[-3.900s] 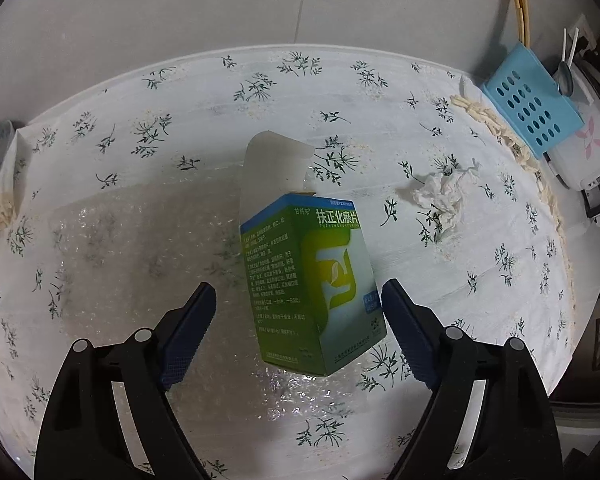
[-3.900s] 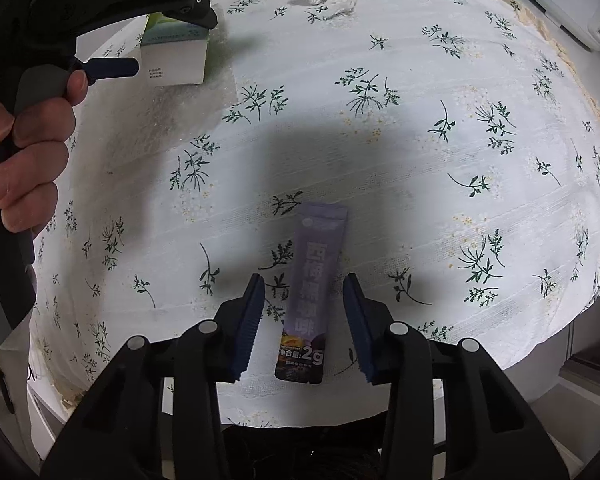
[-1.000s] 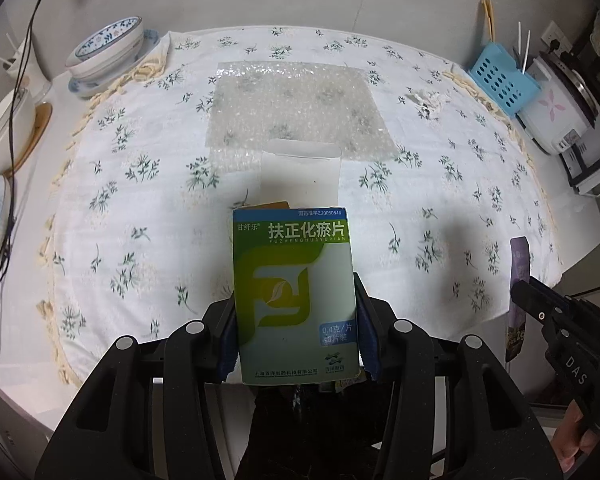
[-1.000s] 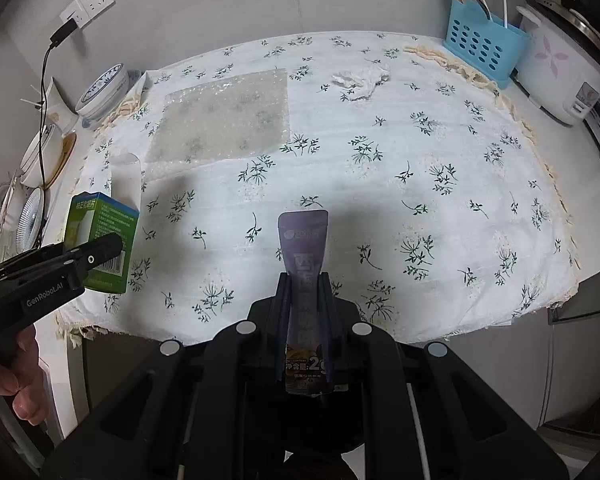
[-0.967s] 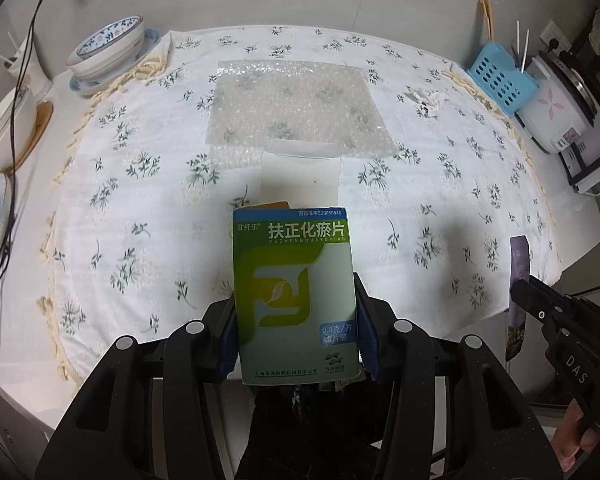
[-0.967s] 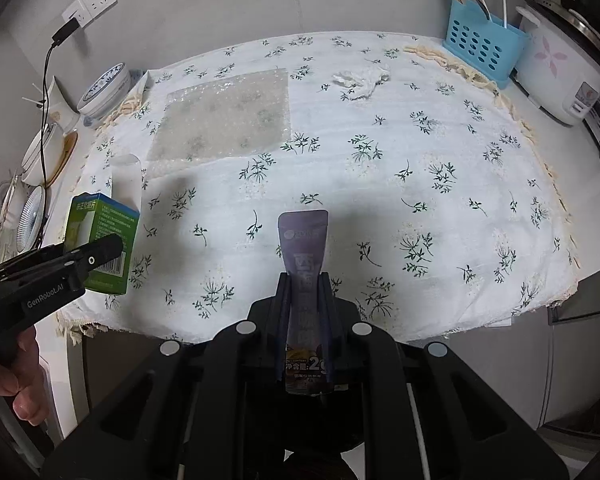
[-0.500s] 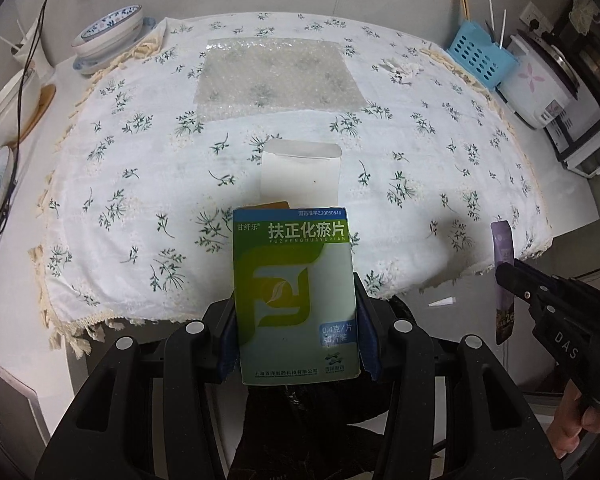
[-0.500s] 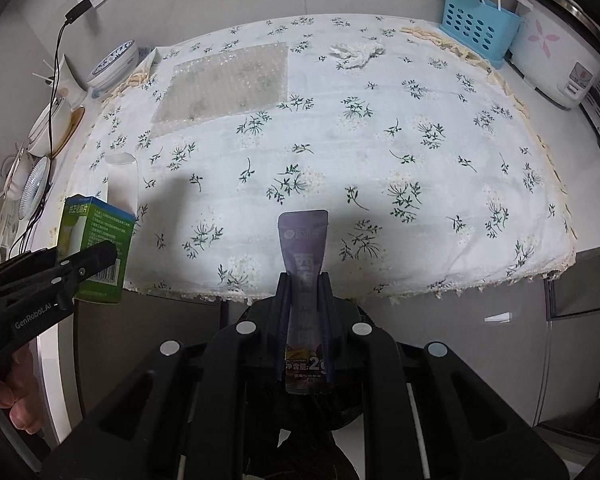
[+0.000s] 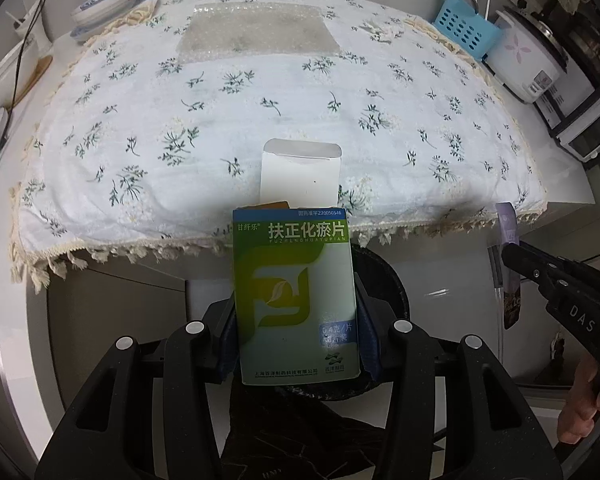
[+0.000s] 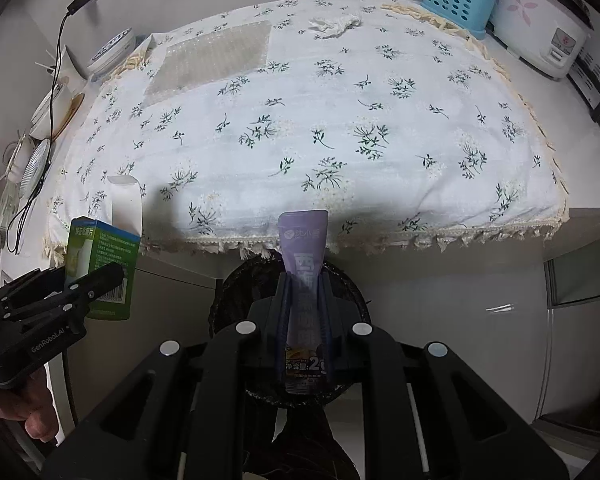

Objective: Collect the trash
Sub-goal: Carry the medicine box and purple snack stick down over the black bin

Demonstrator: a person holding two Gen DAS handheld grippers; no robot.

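My left gripper is shut on a green and white medicine box whose white top flap stands open. It hangs past the table's front edge, above a black-lined trash bin. My right gripper is shut on a purple sachet, held upright over the same bin. Each gripper shows in the other's view: the right one with the sachet, the left one with the box. A crumpled tissue and a bubble-wrap sheet lie on the floral tablecloth.
The cloth-covered table fills the upper view. A blue utensil basket and a rice cooker stand at its far right. Bowls and a cable are at the far left. White cabinet fronts lie below.
Both grippers have drawn back from the table and sunk a little with their loads. The table edge and the black bin have come into view beneath them. Both grips are unchanged.
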